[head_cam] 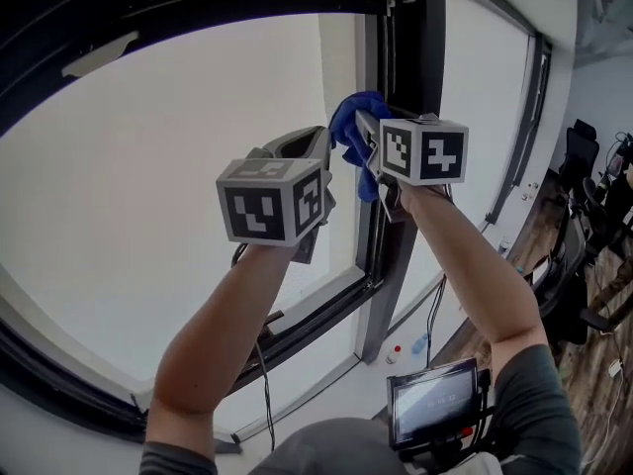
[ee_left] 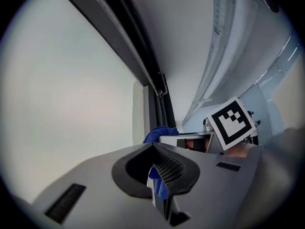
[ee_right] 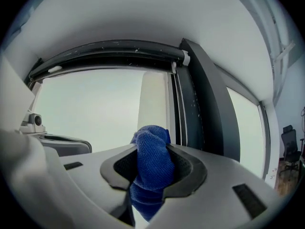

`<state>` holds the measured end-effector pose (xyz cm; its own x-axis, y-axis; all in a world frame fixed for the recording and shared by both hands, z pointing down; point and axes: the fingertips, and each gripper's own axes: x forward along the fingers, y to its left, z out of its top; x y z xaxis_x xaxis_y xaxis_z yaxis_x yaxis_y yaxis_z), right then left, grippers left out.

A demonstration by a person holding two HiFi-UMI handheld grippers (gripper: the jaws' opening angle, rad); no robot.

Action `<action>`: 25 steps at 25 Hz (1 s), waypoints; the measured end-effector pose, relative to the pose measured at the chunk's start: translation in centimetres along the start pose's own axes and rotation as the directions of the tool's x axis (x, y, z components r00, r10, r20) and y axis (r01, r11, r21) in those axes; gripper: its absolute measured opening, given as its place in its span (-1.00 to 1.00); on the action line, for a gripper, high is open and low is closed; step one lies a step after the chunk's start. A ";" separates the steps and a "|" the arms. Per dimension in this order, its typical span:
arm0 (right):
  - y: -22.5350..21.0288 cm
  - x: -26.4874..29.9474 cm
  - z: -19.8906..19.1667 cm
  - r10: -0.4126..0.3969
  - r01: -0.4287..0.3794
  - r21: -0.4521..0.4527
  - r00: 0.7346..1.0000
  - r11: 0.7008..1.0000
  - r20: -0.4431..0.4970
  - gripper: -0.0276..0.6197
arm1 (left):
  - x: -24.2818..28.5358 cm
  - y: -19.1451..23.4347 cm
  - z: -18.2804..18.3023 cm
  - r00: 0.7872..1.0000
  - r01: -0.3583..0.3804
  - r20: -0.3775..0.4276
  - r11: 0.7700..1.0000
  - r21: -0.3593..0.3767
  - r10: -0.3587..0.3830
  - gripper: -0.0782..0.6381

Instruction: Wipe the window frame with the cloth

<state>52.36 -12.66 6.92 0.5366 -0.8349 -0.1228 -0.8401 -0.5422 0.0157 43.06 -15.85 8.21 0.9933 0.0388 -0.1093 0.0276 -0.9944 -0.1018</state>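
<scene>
R gripper [ee_right: 151, 149] jaws closed on blue cloth [ee_right: 152, 168], positioned at vertical window frame [ee_right: 202, 104]. L gripper [ee_left: 153, 148] jaws together, empty, just beside cloth.

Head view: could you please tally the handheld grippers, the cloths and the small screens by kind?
Grey handheld two-jaw grippers: 2, the left gripper and the right gripper
Blue microfibre cloth: 1
Small black screen: 1
Total: 4

Ahead: dark window frame upright [head_cam: 430, 67] bars forward travel.
Left: glass pane [head_cam: 148, 166], open sweep alongside.
Above: top rail [ee_right: 109, 47] caps upward room.
Side: left gripper [head_cam: 323, 146] crowds right gripper [head_cam: 364, 127] and cloth [head_cam: 348, 125].
</scene>
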 end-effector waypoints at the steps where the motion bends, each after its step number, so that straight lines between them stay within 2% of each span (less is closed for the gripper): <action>1: -0.2 0.2 1.3 -0.008 0.008 -0.001 1.000 1.000 0.013 -0.51 | 0.3 0.0 1.2 1.000 0.004 0.012 1.000 0.009 -0.005 -0.76; 4: -0.9 0.8 4.9 -0.037 0.038 -0.013 0.998 0.999 0.059 -0.51 | 1.3 0.0 4.0 0.999 -0.004 0.048 0.999 0.048 0.002 -0.76; 7: -1.0 1.5 8.1 -0.051 0.052 -0.009 0.994 0.999 0.098 -0.51 | 2.3 0.7 6.1 0.996 -0.050 0.085 0.994 0.095 0.042 -0.76; 12: -1.2 2.9 11.7 -0.079 0.082 -0.022 0.990 0.996 0.114 -0.50 | 3.2 1.1 8.1 0.992 -0.061 0.114 0.994 0.092 0.050 -0.76; 19: -1.1 4.3 12.0 -0.134 0.141 -0.054 0.985 0.989 0.109 -0.50 | 4.3 2.0 9.1 0.992 -0.068 0.113 0.992 0.109 0.056 -0.76; 25: -0.6 4.0 10.2 -0.159 0.171 -0.123 0.982 0.978 0.101 -0.50 | 3.7 2.4 7.8 0.992 -0.065 0.116 0.993 0.097 0.053 -0.76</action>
<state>54.22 -14.74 -3.71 0.6523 -0.7244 -0.2232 -0.7201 -0.6841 0.1161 45.89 -17.36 -0.16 0.9736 -0.0033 -0.2284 -0.0480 -0.9805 -0.1903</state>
